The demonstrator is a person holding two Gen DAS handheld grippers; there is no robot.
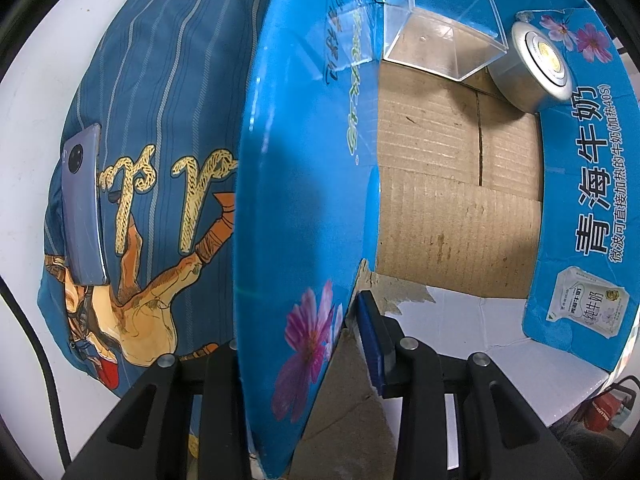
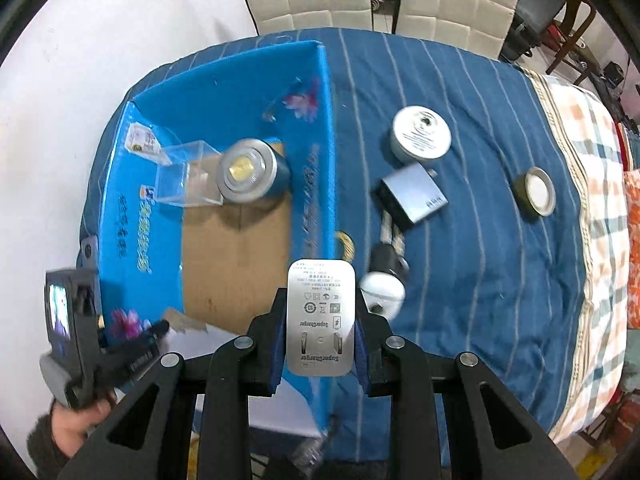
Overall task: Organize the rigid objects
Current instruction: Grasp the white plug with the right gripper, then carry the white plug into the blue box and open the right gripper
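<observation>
Blue cardboard box (image 2: 224, 92) sits open on the striped cloth (image 2: 480, 128); the left gripper (image 1: 304, 360) pinches its side wall between closed fingers. Inside lie a clear cube (image 2: 188, 176) and a silver tin (image 2: 248, 170), touching each other in one corner. The right gripper (image 2: 320, 344) clamps a white charger (image 2: 321, 316) above the box's near wall. On the cloth beside the box wait a white tin (image 2: 421, 134), a grey adapter (image 2: 414, 196), a small lidded jar (image 2: 536, 192) and a phone (image 1: 82, 208)
</observation>
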